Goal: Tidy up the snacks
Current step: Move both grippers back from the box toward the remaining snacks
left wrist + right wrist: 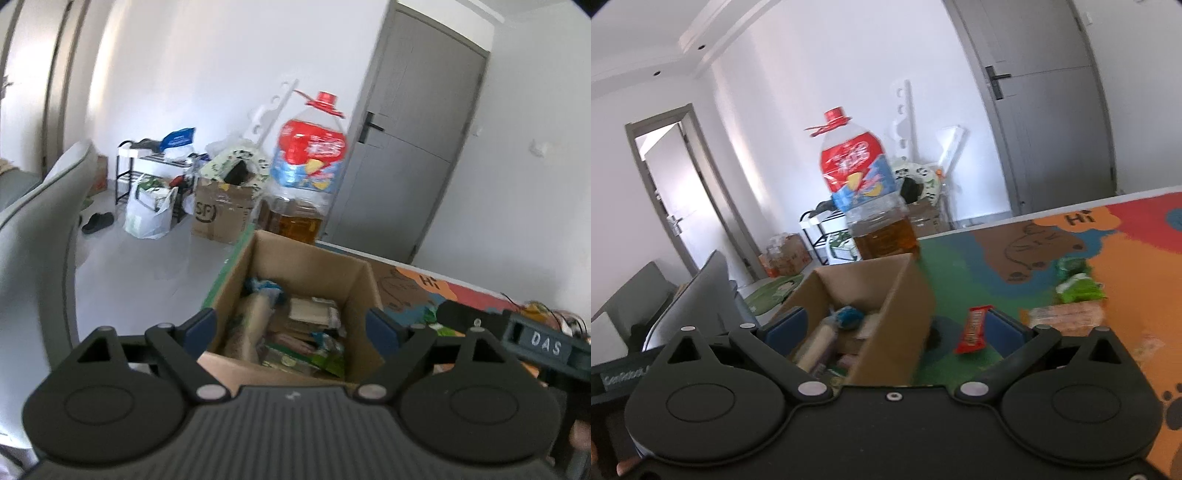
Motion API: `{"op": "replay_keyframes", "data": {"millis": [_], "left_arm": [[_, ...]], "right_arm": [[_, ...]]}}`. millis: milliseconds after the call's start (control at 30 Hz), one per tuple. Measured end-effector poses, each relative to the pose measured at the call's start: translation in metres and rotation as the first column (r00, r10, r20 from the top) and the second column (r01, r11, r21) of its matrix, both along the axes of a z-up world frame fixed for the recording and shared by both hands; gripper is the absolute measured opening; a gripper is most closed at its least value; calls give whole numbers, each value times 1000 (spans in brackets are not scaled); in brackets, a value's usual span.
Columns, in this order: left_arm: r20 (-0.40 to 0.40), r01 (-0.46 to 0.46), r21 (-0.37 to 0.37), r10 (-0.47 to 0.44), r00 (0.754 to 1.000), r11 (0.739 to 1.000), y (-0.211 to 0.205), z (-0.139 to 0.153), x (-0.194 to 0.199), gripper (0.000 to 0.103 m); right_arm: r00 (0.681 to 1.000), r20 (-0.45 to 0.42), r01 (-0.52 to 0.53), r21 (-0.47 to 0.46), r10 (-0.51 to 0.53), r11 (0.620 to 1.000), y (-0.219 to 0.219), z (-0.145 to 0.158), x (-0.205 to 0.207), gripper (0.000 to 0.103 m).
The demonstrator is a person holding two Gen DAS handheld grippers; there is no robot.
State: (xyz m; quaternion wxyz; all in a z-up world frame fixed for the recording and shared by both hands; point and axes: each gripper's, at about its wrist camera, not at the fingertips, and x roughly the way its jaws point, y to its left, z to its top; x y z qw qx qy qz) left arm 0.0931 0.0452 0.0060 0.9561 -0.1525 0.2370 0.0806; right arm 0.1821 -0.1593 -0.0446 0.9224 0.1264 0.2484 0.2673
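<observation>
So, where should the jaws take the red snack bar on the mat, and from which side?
Grip the red snack bar across its narrow middle, coming from above. It lies flat and long on the mat, so only its two long edges offer a hold.

snack box sitting open on the cartoon mat, a few snacks left outside it

The brown cardboard box (306, 266) stands upright with its top open, and it's stuffed with mixed packets: a long beige pack (245, 325) leaning along the left wall, something blue (848, 316) near the back, a green wrapper (325, 360) toward the front, pale packs in the middle. Out on the mat to the right of the box: a red bar wrapper (973, 328) lying close by, then an orange-brown pack (1067, 314) farther right, and a green bag (1078, 286) just behind that one
</observation>
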Motion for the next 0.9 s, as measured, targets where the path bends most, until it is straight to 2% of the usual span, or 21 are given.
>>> {"op": "replay_keyframes", "data": {"millis": [200, 600, 900], "left_arm": [[16, 26, -10, -26, 1000, 1000, -20, -2, -3, 87], [19, 96, -8, -96, 995, 995, -69, -5, 7, 87], [-11, 153, -2, -153, 988, 988, -111, -18, 23, 87]], "right_arm": [[997, 30, 71, -17, -71, 997, -30, -3, -8, 103], [981, 4, 193, -37, -193, 981, -87, -18, -8, 103], [978, -23, 208, -29, -209, 978, -121, -35, -9, 103]]}}
